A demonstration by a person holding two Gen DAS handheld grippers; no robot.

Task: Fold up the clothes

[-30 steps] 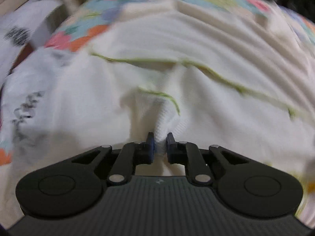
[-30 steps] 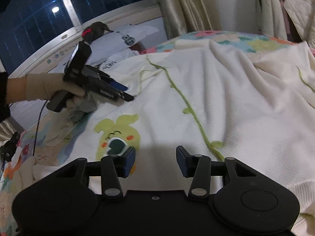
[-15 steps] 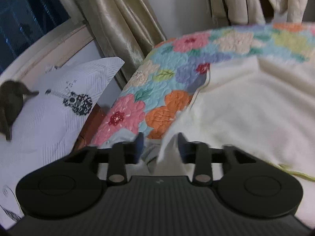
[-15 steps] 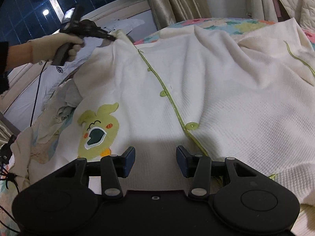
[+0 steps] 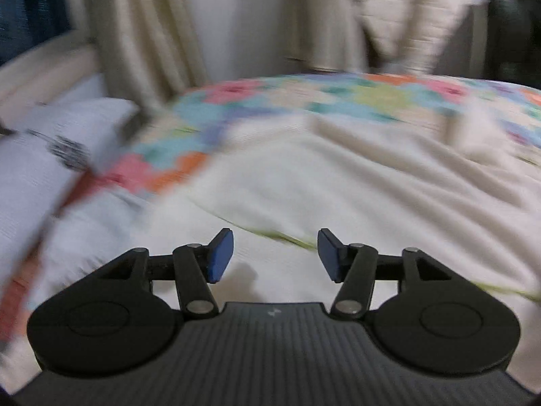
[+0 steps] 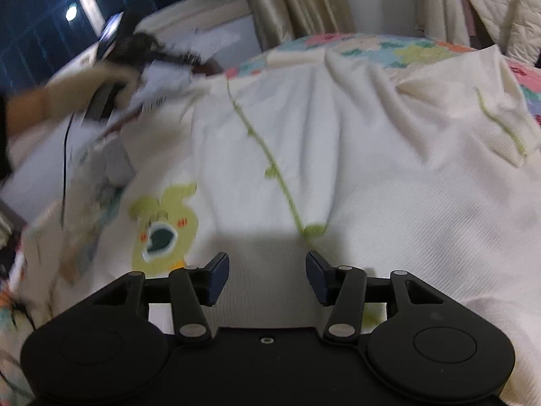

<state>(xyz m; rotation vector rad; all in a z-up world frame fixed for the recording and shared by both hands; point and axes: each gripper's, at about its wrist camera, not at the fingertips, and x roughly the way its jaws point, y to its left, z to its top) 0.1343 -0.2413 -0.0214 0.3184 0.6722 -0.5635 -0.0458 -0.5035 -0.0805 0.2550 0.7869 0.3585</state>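
Observation:
A cream knit cardigan with green trim, green buttons and a green cartoon patch lies spread on the bed. My right gripper hovers over its near hem with the jaws opening and nothing between the pads. In the left wrist view my left gripper hangs above the cardigan's left part. Its jaws are opening too, and only flat cloth lies below them. A gloved hand holding that gripper shows blurred at the upper left of the right wrist view.
A floral quilt covers the bed beyond the cardigan. A white pillow with a black print lies at the left under a dark window. Beige curtains and a hanging quilted garment stand behind. Other clothes are bunched at the left.
The left gripper was shut on the cardigan's edge, lifted it up and left, then let go and opened wide; the cloth has dropped flat. The right gripper has barely moved.

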